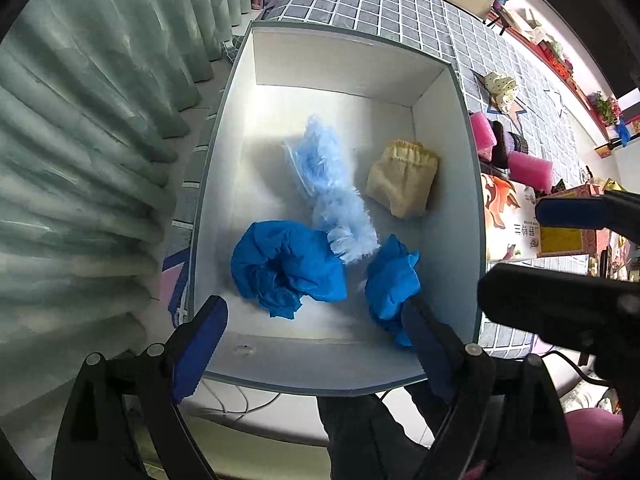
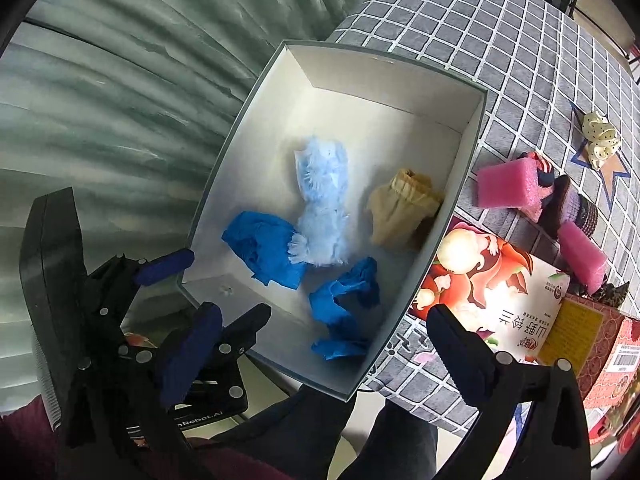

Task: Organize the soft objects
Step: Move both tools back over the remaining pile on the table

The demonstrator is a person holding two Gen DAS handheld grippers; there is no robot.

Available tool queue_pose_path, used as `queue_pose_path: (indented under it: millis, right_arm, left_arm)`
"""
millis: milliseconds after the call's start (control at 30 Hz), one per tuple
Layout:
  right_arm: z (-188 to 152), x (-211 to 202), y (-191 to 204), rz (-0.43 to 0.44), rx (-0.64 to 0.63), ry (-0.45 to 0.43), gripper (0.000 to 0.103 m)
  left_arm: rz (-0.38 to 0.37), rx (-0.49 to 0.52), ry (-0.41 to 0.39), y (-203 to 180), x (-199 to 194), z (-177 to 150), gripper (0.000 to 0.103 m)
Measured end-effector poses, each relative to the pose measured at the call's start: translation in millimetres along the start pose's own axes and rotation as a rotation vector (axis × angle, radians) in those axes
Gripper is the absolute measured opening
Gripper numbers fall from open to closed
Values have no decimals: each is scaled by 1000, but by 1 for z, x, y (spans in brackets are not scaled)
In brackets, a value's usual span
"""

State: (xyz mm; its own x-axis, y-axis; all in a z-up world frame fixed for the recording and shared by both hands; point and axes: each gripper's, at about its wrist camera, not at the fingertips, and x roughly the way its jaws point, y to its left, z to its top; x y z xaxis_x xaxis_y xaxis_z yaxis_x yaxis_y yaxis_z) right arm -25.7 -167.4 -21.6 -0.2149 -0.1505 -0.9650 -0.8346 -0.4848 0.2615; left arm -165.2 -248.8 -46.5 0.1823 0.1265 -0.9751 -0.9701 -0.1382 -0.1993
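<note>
Hanging by the curtain (image 1: 80, 128), the left gripper (image 1: 316, 328) is hovering over the box's (image 1: 340, 64) near wall with its fingers spread, grasping nothing. Inside the box two blue cloths (image 1: 286, 266) (image 1: 390, 284) are lying at the near end, the second touching the left gripper's right finger; a fluffy duster (image 1: 328, 188) is lying between them and a beige pouch (image 1: 402, 178) is sitting by the right wall. The right gripper (image 2: 324, 356) is waiting spread and unloaded. Pink sponges (image 2: 508, 182) are resting on the checked cloth (image 2: 460, 40) beyond.
</note>
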Motion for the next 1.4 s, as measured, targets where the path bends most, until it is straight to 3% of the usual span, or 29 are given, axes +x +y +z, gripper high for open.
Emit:
queue_pose_path:
  millis: [400, 733, 867, 967, 1100, 1400]
  right_arm:
    - [3, -26, -25, 14, 65, -53, 103]
    - [6, -108, -104, 38, 224, -188, 103]
    - [8, -144, -159, 12, 289, -226, 103]
    - [13, -146, -193, -45, 315, -184, 103]
    - [21, -117, -226, -59, 307, -59, 103]
    - [60, -17, -244, -63, 149, 242, 103]
  left_arm:
    - [17, 99, -3, -28, -13, 26, 91]
    - [15, 310, -63, -101, -32, 78, 91]
    - [43, 408, -55, -133, -24, 99, 91]
    - [66, 457, -32, -154, -12, 111, 91]
    - [65, 462, -13, -171, -4, 119, 91]
    - [103, 415, 24, -184, 7, 125, 91]
